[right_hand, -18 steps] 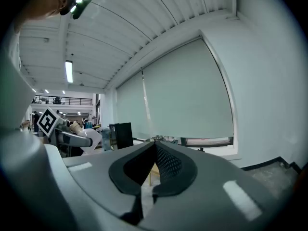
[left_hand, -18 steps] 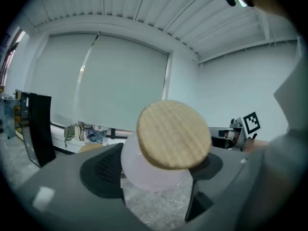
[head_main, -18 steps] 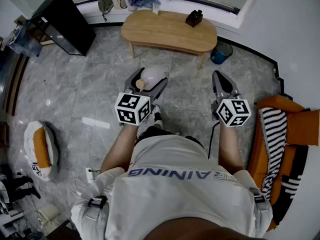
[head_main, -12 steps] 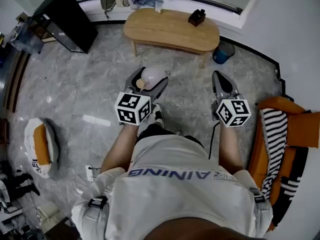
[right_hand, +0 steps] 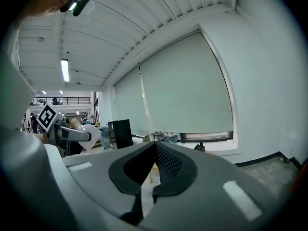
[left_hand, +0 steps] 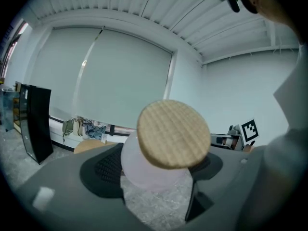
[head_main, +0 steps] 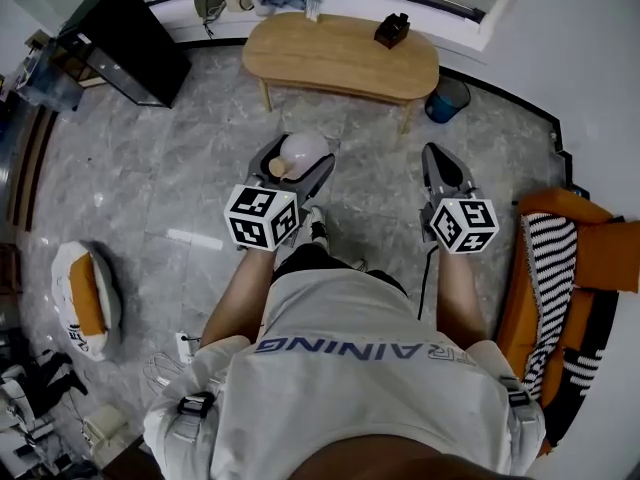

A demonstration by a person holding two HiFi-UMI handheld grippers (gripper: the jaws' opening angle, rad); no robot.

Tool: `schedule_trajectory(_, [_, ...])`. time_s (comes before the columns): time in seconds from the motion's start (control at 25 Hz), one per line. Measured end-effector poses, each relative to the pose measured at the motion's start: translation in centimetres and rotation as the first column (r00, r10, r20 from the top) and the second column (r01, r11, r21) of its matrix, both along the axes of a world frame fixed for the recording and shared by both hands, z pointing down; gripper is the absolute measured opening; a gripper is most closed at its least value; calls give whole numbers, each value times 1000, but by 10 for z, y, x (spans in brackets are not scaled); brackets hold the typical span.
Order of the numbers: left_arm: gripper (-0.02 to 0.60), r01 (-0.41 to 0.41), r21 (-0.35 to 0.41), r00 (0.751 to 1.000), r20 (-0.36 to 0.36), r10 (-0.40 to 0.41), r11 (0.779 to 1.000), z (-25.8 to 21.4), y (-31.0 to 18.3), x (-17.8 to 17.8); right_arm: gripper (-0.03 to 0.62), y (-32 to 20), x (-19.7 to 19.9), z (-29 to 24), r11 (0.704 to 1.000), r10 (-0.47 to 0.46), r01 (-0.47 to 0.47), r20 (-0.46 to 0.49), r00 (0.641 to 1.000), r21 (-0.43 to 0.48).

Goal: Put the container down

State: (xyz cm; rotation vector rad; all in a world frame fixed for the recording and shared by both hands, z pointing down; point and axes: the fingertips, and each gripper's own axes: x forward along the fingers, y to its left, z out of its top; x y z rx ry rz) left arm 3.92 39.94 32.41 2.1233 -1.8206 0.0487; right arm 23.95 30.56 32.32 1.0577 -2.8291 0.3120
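A translucent white container (head_main: 305,149) with a round wooden lid (head_main: 277,167) lies on its side between the jaws of my left gripper (head_main: 297,158), which is shut on it, held above the grey marble floor. In the left gripper view the lid (left_hand: 173,134) faces the camera and the pale body (left_hand: 144,174) sits between the dark pads. My right gripper (head_main: 440,154) hovers level with it to the right, shut and empty; its pads meet at the tips (right_hand: 154,146). The oval wooden table (head_main: 340,58) stands ahead of both grippers.
A small black box (head_main: 392,30) rests on the table. A black cabinet (head_main: 125,43) stands at the far left and a blue bin (head_main: 447,98) beside the table's right end. An orange, striped seat (head_main: 570,268) is at the right, an orange-and-white cushion (head_main: 80,298) on the floor at the left.
Both grippers have edged very slightly forward and the head view has shifted a little. The left gripper's hold on the container is the same.
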Motion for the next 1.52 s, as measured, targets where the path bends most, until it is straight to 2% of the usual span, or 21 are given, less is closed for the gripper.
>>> schedule_trajectory(0.24, [392,-29,-41,1000,-11,28,999,14,-47,-25,14,-42,-19,16,999,30,-29,14,999,-31])
schedule_trajectory(0.44, [392,-57,-67,998,-33,55,996,23,-101,-65,14,-90,-59,31,996,46,-46,5,999,-72])
schedule_trajectory(0.72, [392,-104,-49,995,-1,105,993,16,-173,-129,14,-161,-106,8,992,124,-124,13,992,-16])
schedule_trajectory(0.88, [391,-111,-41,994,-11,110,993,17,-199,-154,14,-186,-124,4,989,150,-150,9,989,-7])
schedule_trajectory(1.04, [391,-110,-42,994,-33,109,993,19,-223,-168,14,-207,-140,1,990,141,-141,-8,990,-5])
schedule_trajectory(1.24, [391,-104,-49,994,-28,103,993,23,-261,-172,15,-247,-143,5,991,131,-131,-20,991,-12])
schedule_trajectory(1.52, [391,-74,-81,997,-10,73,994,29,-333,-186,14,-332,-164,13,995,95,-95,3,995,-31])
